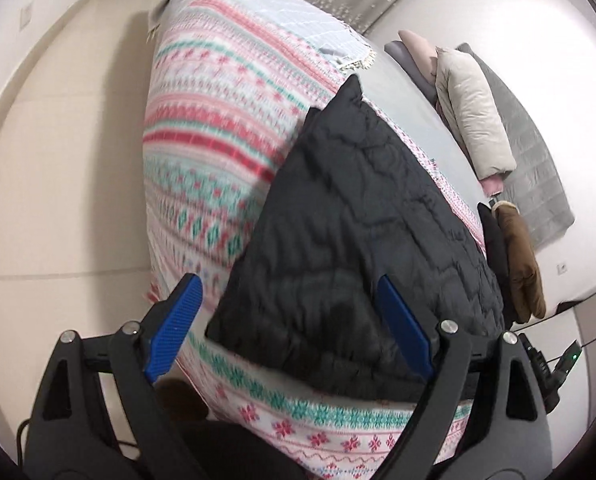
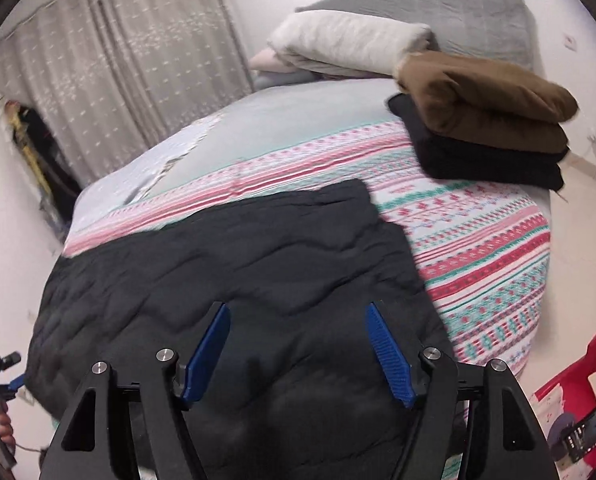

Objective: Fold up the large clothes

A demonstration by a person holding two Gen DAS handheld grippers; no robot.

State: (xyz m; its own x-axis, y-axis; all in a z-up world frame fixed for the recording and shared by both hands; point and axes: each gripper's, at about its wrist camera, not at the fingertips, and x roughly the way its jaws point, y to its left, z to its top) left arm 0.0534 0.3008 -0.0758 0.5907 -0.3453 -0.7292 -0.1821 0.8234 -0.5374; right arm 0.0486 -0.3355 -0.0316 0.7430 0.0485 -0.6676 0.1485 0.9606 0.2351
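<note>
A black quilted garment (image 1: 350,240) lies folded flat on the patterned pink and green bedspread (image 1: 218,140). It also shows in the right wrist view (image 2: 234,264). My left gripper (image 1: 288,284) is open and empty, hovering above the garment's near edge. My right gripper (image 2: 298,310) is open and empty above the garment's near part. Neither gripper holds cloth.
A folded brown garment (image 2: 486,96) lies on a folded black one (image 2: 486,156) at the bed's far right. A cream puffy coat (image 2: 350,40) and grey blanket (image 2: 438,12) lie at the head. A red chair (image 2: 578,384) stands at right. Floor (image 1: 58,160) lies left of the bed.
</note>
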